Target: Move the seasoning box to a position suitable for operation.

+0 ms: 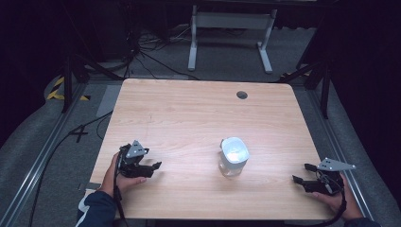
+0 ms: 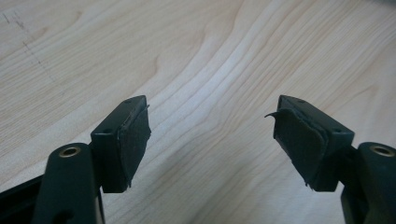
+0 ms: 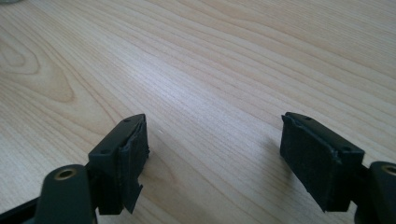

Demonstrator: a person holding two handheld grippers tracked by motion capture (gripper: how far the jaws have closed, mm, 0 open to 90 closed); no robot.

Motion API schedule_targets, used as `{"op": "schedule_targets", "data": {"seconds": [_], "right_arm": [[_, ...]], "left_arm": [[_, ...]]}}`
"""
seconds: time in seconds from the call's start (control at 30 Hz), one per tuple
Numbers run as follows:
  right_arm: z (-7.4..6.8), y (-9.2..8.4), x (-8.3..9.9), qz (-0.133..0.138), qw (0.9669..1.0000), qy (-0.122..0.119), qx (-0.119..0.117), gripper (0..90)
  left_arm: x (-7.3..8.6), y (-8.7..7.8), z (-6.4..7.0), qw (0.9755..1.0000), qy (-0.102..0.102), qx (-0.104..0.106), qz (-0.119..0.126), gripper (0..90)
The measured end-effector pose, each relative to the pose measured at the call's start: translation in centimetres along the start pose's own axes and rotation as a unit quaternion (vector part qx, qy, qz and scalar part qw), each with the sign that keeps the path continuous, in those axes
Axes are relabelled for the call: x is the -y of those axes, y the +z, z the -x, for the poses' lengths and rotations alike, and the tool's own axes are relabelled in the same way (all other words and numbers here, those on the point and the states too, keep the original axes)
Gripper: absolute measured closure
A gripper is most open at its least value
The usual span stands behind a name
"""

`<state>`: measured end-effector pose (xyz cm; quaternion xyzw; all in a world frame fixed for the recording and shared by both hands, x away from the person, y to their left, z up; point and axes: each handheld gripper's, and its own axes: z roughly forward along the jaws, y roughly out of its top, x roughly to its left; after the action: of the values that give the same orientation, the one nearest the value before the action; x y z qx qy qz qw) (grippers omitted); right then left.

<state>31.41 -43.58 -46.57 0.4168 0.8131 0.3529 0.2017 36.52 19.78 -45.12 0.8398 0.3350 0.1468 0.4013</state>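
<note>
A clear jar [image 1: 233, 158] with a white lid stands on the bench [image 1: 189, 113], between the left tool [image 1: 152, 167] and right tool [image 1: 302, 173], both gaping wide and empty.

Bare tabletop [image 1: 189, 113] across the far half and the middle left, open to pass over. One obstacle: a clear jar with a white lid [image 1: 233, 157], upright right of centre, between the left hand-held gripper [image 1: 153, 166] and the right hand-held gripper [image 1: 302, 173], well apart from both. Open wood between each set of spread jaws.
</note>
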Motion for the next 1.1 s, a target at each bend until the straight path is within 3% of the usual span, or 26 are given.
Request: {"op": "schedule_targets", "data": {"seconds": [0.13,0.27,0.37,0.4,0.5,0.6,0.7,0.83,0.97,1.0,1.03,1.1], "right_arm": [[0.0,0.3,-0.4,-0.002,1.0000,-0.001,-0.003,23.5],[0.1,0.5,-0.5,-0.001,1.0000,-0.004,-0.005,23.5],[0.1,0.5,-0.5,0.000,1.0000,-0.003,-0.005,23.5],[0.0,0.5,-0.4,0.000,1.0000,-0.003,-0.004,23.5],[0.0,0.5,-0.4,0.000,1.0000,-0.003,-0.004,23.6],[0.0,0.5,-0.4,0.000,1.0000,-0.003,-0.004,23.6],[0.0,0.5,-0.4,0.000,1.0000,-0.002,-0.004,23.6],[0.0,0.4,-0.4,0.001,1.0000,0.001,-0.002,23.9],[0.0,0.3,-0.4,-0.001,1.0000,0.000,-0.003,25.4],[0.0,0.3,-0.4,0.000,1.0000,0.001,-0.002,27.8],[0.0,0.3,-0.4,0.000,1.0000,0.001,-0.002,27.8],[0.0,0.3,-0.5,0.001,1.0000,0.002,-0.002,33.6]], "left_arm": [[-1.2,-0.8,0.1,0.9998,0.003,0.006,0.017,28.5],[-3.8,-0.5,0.8,0.9987,0.024,0.028,0.035,31.9],[-6.0,0.5,1.7,0.9975,0.034,0.045,0.042,34.6],[-6.0,0.5,1.7,0.9975,0.034,0.045,0.042,35.9],[-8.5,1.9,3.0,0.9954,0.043,0.071,0.049,39.1],[-9.6,2.7,3.6,0.9935,0.058,0.081,0.055,44.3],[-11.8,4.1,4.7,0.9894,0.074,0.109,0.061,55.0],[-13.4,4.9,5.6,0.9884,0.094,0.106,0.054,67.5],[-15.1,6.0,6.7,0.9840,0.122,0.116,0.059,76.4],[-15.7,6.5,7.3,0.9816,0.131,0.124,0.064,82.1],[-15.7,6.5,7.3,0.9816,0.131,0.124,0.064,84.6],[-16.2,7.0,8.0,0.9774,0.143,0.141,0.067,86.5]]}}
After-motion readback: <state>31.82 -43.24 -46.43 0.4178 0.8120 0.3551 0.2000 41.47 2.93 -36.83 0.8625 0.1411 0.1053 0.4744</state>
